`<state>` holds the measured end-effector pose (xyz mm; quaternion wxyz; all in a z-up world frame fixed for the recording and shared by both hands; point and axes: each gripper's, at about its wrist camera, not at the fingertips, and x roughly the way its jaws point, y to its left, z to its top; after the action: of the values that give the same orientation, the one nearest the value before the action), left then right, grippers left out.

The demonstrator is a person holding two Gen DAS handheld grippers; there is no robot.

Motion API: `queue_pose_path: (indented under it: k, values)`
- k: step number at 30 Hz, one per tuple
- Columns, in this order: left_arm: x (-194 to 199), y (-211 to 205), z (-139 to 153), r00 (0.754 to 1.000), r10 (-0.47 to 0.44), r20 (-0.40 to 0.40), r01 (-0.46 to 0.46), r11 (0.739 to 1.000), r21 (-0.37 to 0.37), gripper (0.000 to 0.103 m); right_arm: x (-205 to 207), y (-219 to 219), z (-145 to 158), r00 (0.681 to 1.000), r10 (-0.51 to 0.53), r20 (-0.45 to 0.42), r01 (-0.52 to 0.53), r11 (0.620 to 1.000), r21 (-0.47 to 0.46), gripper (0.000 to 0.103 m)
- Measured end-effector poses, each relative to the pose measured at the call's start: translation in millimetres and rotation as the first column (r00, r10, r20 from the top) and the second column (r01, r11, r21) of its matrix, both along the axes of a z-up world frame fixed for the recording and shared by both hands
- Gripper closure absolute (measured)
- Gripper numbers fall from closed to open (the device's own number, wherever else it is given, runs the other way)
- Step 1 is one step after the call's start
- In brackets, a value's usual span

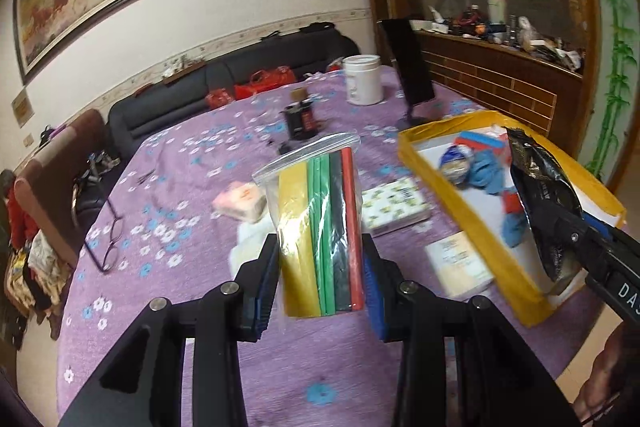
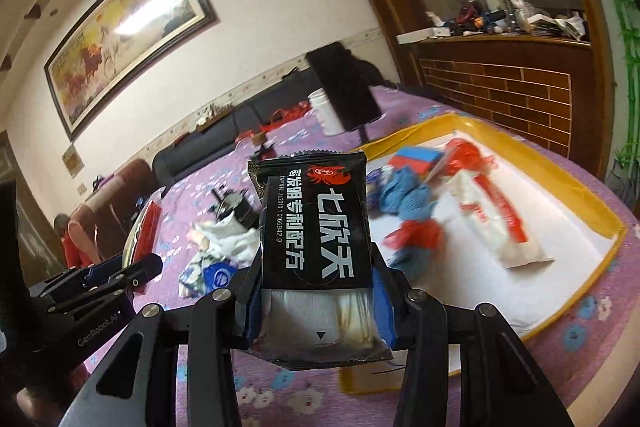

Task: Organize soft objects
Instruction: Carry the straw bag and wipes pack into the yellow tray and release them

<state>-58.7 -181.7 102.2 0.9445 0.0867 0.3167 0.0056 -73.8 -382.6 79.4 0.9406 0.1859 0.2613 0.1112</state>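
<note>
My left gripper [image 1: 320, 263] is shut on a clear zip bag of coloured sheets [image 1: 320, 219], yellow, green, black and red, held upright above the purple floral tablecloth. My right gripper [image 2: 316, 291] is shut on a black snack packet [image 2: 316, 227] with white Chinese print, held up beside the yellow-rimmed tray [image 2: 612, 235]. The same packet [image 1: 544, 199] and right gripper show at the right of the left wrist view, over the tray [image 1: 416, 151]. The tray holds blue cloth [image 2: 404, 199], red wrappers [image 2: 416, 235] and a white-and-red packet [image 2: 496, 223].
On the table lie a pink packet [image 1: 242, 201], a patterned tissue pack [image 1: 396, 207], a booklet [image 1: 460, 263], glasses [image 1: 112, 239], a white jar [image 1: 363, 79], a small dark bottle [image 1: 300, 119] and a black stand [image 1: 412, 67]. A dark sofa [image 1: 168, 103] is behind.
</note>
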Motion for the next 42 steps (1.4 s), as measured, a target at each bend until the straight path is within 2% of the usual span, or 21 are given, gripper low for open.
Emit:
queue_pose_path:
  k: [8,22,33,42]
  values:
    - [6.4,-38.3,9.5,0.997,-0.079,-0.011,0.078,0.997,-0.014,0.066,-4.4,-39.4,2.1,0.998,-0.062,0.001,0.062,0.998,0.032,0.055]
    - [9.8,-109.7,16.0,0.978,-0.207,-0.019,0.207,0.978,-0.009,0.066,-14.0,-80.8,3.5,0.992,-0.123,-0.022,0.124,0.991,0.046,0.055]
    - [17.4,-158.4,1.6,0.955,-0.285,-0.080,0.284,0.958,-0.028,0.066,-14.4,-108.7,-2.7,0.986,-0.156,-0.059,0.158,0.987,0.033,0.055]
    - [22.3,-179.4,-11.9,0.943,-0.314,-0.106,0.311,0.949,-0.048,0.066,-11.7,-124.5,-8.2,0.981,-0.175,-0.085,0.177,0.984,0.024,0.055]
